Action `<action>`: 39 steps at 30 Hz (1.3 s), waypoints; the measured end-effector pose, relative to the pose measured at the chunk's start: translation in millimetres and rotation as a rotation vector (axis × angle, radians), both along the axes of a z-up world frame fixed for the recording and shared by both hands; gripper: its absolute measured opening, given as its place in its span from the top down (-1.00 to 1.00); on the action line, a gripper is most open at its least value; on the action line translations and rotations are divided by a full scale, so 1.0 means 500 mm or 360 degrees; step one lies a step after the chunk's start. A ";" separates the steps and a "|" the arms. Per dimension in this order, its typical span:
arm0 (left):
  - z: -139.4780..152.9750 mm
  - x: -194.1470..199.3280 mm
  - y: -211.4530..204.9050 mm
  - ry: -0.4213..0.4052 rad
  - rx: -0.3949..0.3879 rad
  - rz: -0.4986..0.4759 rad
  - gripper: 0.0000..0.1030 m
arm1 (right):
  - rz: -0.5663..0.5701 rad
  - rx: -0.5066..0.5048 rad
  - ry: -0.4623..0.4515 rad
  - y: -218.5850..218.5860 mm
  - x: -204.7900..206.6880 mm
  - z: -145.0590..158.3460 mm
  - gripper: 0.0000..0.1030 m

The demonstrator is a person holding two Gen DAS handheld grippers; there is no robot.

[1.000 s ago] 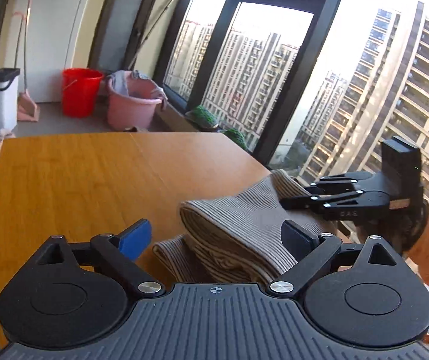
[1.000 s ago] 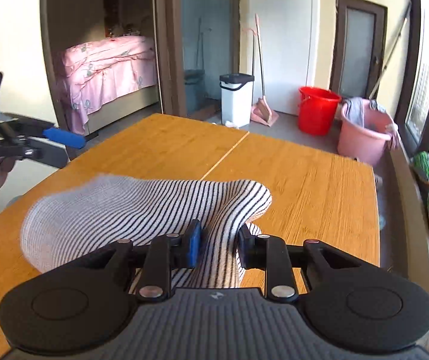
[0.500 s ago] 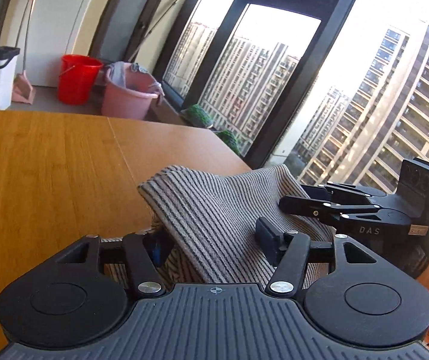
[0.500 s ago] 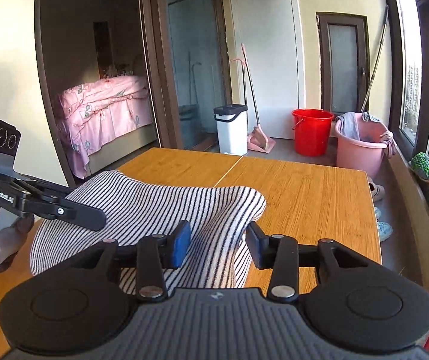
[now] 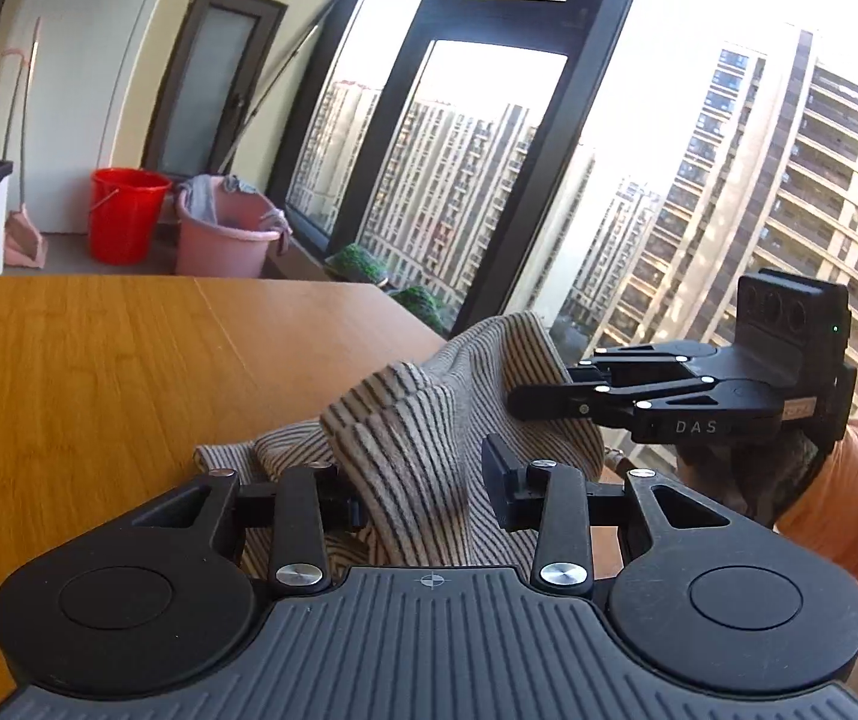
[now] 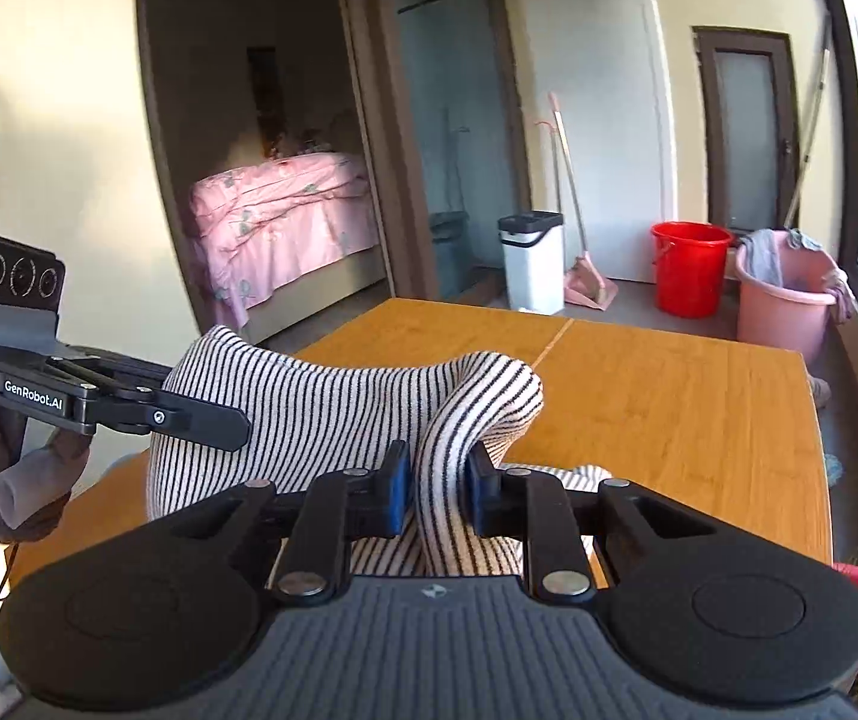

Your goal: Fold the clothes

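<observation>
Striped garment (image 6: pixel 333 414): white cloth with dark thin stripes, being held bunched and lifted above the near end of the wooden table (image 6: pixel 669 396), sagging between the two grippers; a lower part is trailing onto the tabletop.

Right gripper (image 6: pixel 438 489): jaws drawn nearly together, pinching a thick fold of the garment between the blue pad and the black pad.

Left gripper (image 5: pixel 423 483): jaws standing part-way apart, cloth filling the gap between them; the left pad is mostly hidden behind the fabric, so whether it is gripping or only resting against the cloth cannot be told. In the right wrist view its fingers are reaching into the garment's left edge, tips hidden in the fabric.

Gloved hand (image 6: pixel 15 468): wrapping the left gripper's handle.

Surroundings, beyond the table: white bin (image 6: pixel 534 261); red bucket (image 6: pixel 690 267); pink tub (image 6: pixel 783 294) holding cloths; pink-covered bed (image 6: pixel 279 216) showing through a doorway; tall windows (image 5: pixel 441 138) facing apartment blocks.
</observation>
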State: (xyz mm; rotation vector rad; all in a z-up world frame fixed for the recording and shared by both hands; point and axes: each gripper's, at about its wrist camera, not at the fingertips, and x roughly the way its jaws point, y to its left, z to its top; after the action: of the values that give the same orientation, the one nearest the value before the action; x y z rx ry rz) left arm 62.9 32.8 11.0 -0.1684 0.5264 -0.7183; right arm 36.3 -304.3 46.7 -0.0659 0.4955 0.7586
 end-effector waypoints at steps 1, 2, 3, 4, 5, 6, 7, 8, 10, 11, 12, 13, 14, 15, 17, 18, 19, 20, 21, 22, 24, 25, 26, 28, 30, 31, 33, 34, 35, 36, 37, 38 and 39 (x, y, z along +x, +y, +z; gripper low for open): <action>-0.003 -0.019 0.004 -0.0024 0.0034 0.0024 0.22 | 0.0036 -0.0020 -0.0014 0.002 -0.017 0.003 0.63; -0.008 -0.034 0.008 -0.0039 0.0056 0.0044 0.22 | 0.0071 -0.0040 -0.0027 0.002 -0.033 0.005 0.63; -0.012 -0.042 0.009 -0.0040 0.0053 0.0038 0.22 | 0.0100 -0.0053 -0.0036 0.002 -0.048 0.005 0.63; -0.016 -0.048 0.010 -0.0040 0.0047 0.0029 0.21 | 0.0115 -0.0059 -0.0041 0.001 -0.059 0.004 0.63; -0.013 -0.039 0.003 -0.0070 0.0071 0.0038 0.21 | 0.0108 -0.0052 -0.0041 -0.003 -0.066 0.001 0.63; -0.009 -0.028 -0.006 -0.0102 0.0097 0.0048 0.21 | 0.0075 -0.0019 -0.0038 -0.010 -0.068 0.001 0.63; -0.004 -0.017 -0.014 -0.0134 0.0123 0.0058 0.21 | 0.0043 0.0032 -0.0024 -0.018 -0.065 0.002 0.64; 0.000 -0.006 -0.022 -0.0167 0.0149 0.0068 0.21 | 0.0014 0.0077 -0.0019 -0.024 -0.060 0.006 0.67; 0.009 0.016 -0.039 -0.0232 0.0202 0.0088 0.25 | -0.0050 0.0150 -0.0049 -0.038 -0.040 0.018 0.69; 0.013 0.027 -0.047 -0.0264 0.0228 0.0098 0.26 | -0.0083 0.0179 -0.0055 -0.043 -0.025 0.021 0.69; 0.017 0.037 -0.056 -0.0297 0.0254 0.0109 0.25 | -0.0129 0.0186 -0.0038 -0.046 -0.004 0.015 0.69; 0.013 0.063 -0.065 -0.0323 0.0326 0.0171 0.25 | -0.0177 0.0189 -0.0016 -0.049 0.019 0.008 0.69; 0.005 0.086 -0.073 -0.0327 0.0388 0.0223 0.26 | -0.0250 0.0170 0.0036 -0.051 0.050 -0.011 0.69; -0.008 0.109 -0.079 -0.0312 0.0466 0.0285 0.31 | -0.0317 0.0140 0.0104 -0.052 0.076 -0.035 0.69; -0.034 0.146 -0.084 -0.0280 0.0598 0.0395 0.32 | -0.0403 0.0136 0.0211 -0.059 0.103 -0.074 0.67; -0.037 0.153 -0.069 -0.0238 0.0597 0.0448 0.32 | -0.0428 0.0159 0.0254 -0.064 0.110 -0.088 0.65; -0.039 0.159 -0.054 -0.0193 0.0590 0.0502 0.31 | -0.0452 0.0183 0.0297 -0.070 0.116 -0.102 0.61; -0.041 0.165 -0.038 -0.0148 0.0583 0.0556 0.31 | -0.0455 0.0186 0.0299 -0.073 0.115 -0.105 0.61; -0.043 0.171 -0.023 -0.0104 0.0576 0.0610 0.30 | -0.0454 0.0184 0.0293 -0.075 0.113 -0.105 0.61; -0.034 0.169 -0.008 -0.0060 0.0510 0.0635 0.28 | -0.0447 0.0164 0.0281 -0.074 0.111 -0.104 0.61; 0.002 0.144 0.020 0.0025 0.0249 0.0593 0.04 | -0.0432 0.0114 0.0261 -0.066 0.111 -0.099 0.60; 0.021 0.126 0.025 0.0049 0.0113 0.0539 -0.13 | -0.0429 0.0091 0.0257 -0.060 0.113 -0.098 0.59; 0.042 0.104 0.026 0.0060 -0.0028 0.0446 -0.18 | -0.0427 0.0070 0.0253 -0.055 0.116 -0.097 0.59; 0.059 0.070 0.009 0.0097 -0.0260 0.0249 -0.40 | -0.0422 0.0032 0.0255 -0.043 0.125 -0.096 0.57; 0.051 0.054 -0.022 0.0180 -0.0376 0.0134 -0.54 | -0.0408 -0.0017 0.0252 -0.038 0.131 -0.091 0.55; 0.038 0.056 -0.040 0.0224 -0.0346 0.0140 -0.54 | -0.0401 -0.0042 0.0250 -0.036 0.133 -0.088 0.49; 0.010 0.065 -0.067 0.0281 -0.0244 0.0197 -0.52 | -0.0366 -0.0128 0.0171 -0.025 0.124 -0.066 0.38; -0.011 0.081 -0.073 0.0299 -0.0168 0.0260 -0.51 | -0.0348 -0.0173 0.0129 -0.019 0.118 -0.054 0.29; -0.031 0.101 -0.072 0.0331 -0.0119 0.0301 -0.51 | -0.0329 -0.0218 0.0087 -0.013 0.113 -0.042 0.23; -0.052 0.126 -0.067 0.0376 -0.0087 0.0327 -0.51 | -0.0311 -0.0263 0.0044 -0.007 0.108 -0.030 0.18; -0.064 0.135 -0.060 0.0407 -0.0081 0.0342 -0.51 | -0.0292 -0.0307 0.0002 -0.001 0.102 -0.018 0.17; -0.073 0.141 -0.051 0.0441 -0.0087 0.0352 -0.51 | -0.0273 -0.0352 -0.0040 0.005 0.097 -0.006 0.17; -0.076 0.144 -0.043 0.0450 -0.0082 0.0363 -0.51 | -0.0254 -0.0396 -0.0083 0.011 0.092 0.006 0.17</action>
State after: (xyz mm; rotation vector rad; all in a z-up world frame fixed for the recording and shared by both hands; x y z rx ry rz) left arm 135.1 11.3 -26.9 -0.3759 0.7453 -0.4874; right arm 82.2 -298.7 49.8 -0.2741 0.5371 0.5349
